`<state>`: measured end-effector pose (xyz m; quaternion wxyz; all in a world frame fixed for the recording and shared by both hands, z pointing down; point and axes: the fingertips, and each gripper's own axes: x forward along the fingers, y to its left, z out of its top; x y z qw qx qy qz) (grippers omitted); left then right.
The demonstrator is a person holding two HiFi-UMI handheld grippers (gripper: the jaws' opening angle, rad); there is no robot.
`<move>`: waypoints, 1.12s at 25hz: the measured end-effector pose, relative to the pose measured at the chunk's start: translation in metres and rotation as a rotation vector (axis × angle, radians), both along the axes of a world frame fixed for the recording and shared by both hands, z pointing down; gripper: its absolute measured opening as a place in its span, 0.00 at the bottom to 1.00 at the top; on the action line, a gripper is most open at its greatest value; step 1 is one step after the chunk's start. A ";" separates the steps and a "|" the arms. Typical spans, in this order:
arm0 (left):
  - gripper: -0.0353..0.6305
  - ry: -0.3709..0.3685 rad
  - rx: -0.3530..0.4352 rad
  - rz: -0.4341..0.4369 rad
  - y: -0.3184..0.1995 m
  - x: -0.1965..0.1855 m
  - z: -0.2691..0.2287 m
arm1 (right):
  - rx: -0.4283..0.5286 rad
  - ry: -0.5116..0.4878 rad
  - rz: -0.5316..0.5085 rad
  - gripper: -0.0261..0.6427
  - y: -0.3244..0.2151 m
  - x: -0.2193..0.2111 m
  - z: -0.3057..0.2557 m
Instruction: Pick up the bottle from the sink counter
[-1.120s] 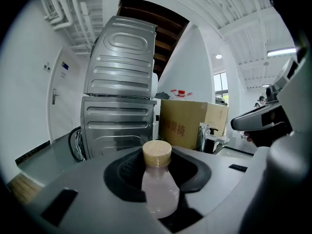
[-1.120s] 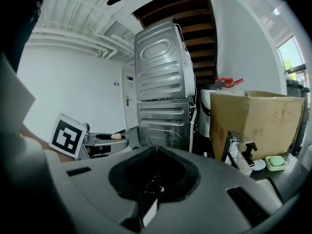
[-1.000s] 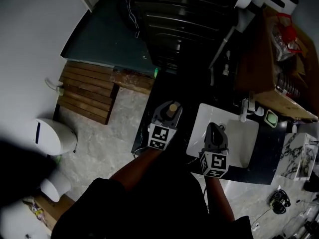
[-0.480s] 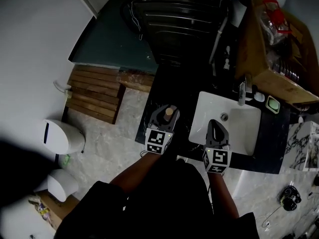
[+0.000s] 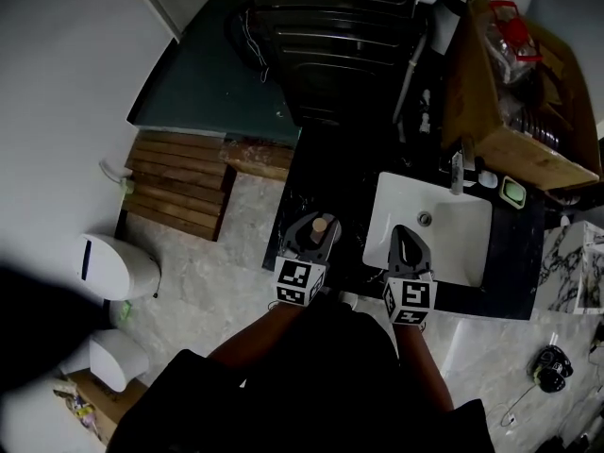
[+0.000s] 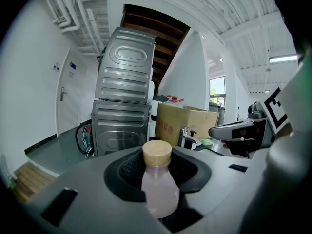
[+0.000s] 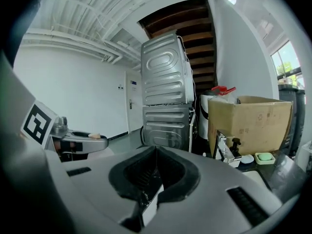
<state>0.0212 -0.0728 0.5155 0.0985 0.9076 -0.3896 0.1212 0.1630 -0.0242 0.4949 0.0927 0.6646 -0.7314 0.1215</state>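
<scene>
Pulled back toward body since earlier: left gripper (image 5: 314, 226) clamps pale pink bottle (image 6: 160, 191), tan cap (image 6: 157, 153) upright above jaws; right gripper (image 5: 405, 237) closed, empty.

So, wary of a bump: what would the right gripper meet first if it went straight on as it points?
Likely the white sink that the right gripper hangs over, else the stacked machines beyond; depth unclear.
</scene>
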 end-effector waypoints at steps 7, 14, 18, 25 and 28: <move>0.24 -0.011 0.000 0.073 -0.005 -0.012 0.004 | -0.023 -0.008 0.072 0.10 -0.005 -0.014 -0.008; 0.25 -0.018 -0.007 0.117 -0.016 -0.018 0.006 | 0.017 0.045 0.112 0.10 -0.012 -0.016 -0.011; 0.24 -0.024 0.000 0.122 -0.023 -0.013 0.000 | 0.015 0.073 0.104 0.10 -0.020 -0.016 -0.010; 0.24 -0.001 -0.031 0.056 -0.036 -0.002 -0.004 | -0.019 0.086 0.017 0.10 -0.032 -0.008 -0.005; 0.24 -0.016 -0.019 0.030 -0.041 -0.001 -0.007 | -0.001 0.076 -0.006 0.10 -0.041 0.000 -0.012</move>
